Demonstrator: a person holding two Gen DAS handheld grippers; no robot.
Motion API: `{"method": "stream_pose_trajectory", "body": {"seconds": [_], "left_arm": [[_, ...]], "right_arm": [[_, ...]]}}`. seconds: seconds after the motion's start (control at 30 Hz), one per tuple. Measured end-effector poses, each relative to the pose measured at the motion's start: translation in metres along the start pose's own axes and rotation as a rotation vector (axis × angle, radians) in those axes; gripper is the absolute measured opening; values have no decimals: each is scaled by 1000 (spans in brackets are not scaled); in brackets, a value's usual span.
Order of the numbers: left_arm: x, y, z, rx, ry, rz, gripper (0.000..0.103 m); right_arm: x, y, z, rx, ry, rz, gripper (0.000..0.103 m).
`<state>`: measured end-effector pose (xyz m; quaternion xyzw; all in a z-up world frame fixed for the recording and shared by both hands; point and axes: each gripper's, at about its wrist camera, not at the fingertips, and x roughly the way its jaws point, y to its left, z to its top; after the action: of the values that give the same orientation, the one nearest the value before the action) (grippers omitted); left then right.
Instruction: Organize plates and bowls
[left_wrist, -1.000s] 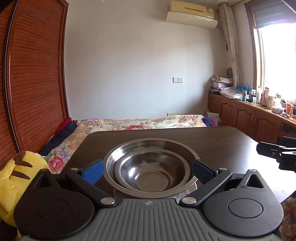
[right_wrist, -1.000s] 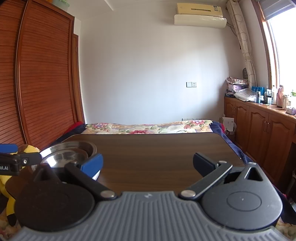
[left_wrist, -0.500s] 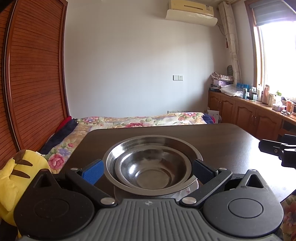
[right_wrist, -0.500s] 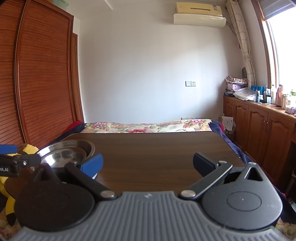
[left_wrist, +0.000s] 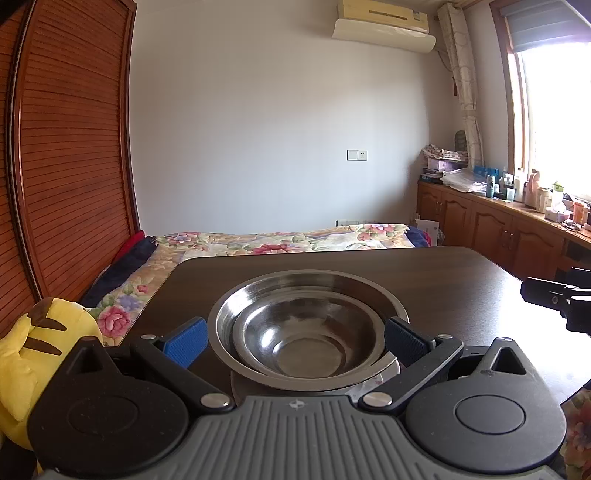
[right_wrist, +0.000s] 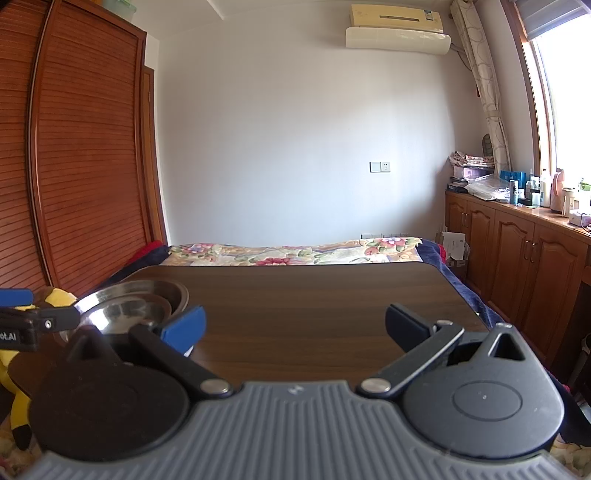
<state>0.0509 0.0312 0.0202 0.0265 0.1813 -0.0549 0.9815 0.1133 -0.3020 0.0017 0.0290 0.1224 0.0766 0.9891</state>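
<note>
Here the small shiny steel bowl (left_wrist: 295, 339) nests in the wide steel bowl (left_wrist: 308, 295) on the near left of the dark wooden table (left_wrist: 461, 280), between the spread fingers of the left gripper (left_wrist: 295, 338), while the right gripper (right_wrist: 295, 325) is also apart and empty; the light, stiff, slippery metal is best taken at the rim.

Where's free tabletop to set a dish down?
Bare: dark wood table, from the stacked steel bowls rightward to its far and right edges, ahead of the open right gripper. Crowded: near-left corner, bowls on a white plate between the open left gripper's fingers.

White plate (left_wrist: 384, 380) mostly hidden under nested bowls (left_wrist: 306, 332).
</note>
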Motion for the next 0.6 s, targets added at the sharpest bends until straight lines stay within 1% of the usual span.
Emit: {"method": "stream_pose_trajectory", "body": {"seconds": [0.6], "left_arm": [[1, 4, 0, 0, 1, 6, 103]], "right_arm": [[0, 0, 0, -1, 6, -2, 103]]}}
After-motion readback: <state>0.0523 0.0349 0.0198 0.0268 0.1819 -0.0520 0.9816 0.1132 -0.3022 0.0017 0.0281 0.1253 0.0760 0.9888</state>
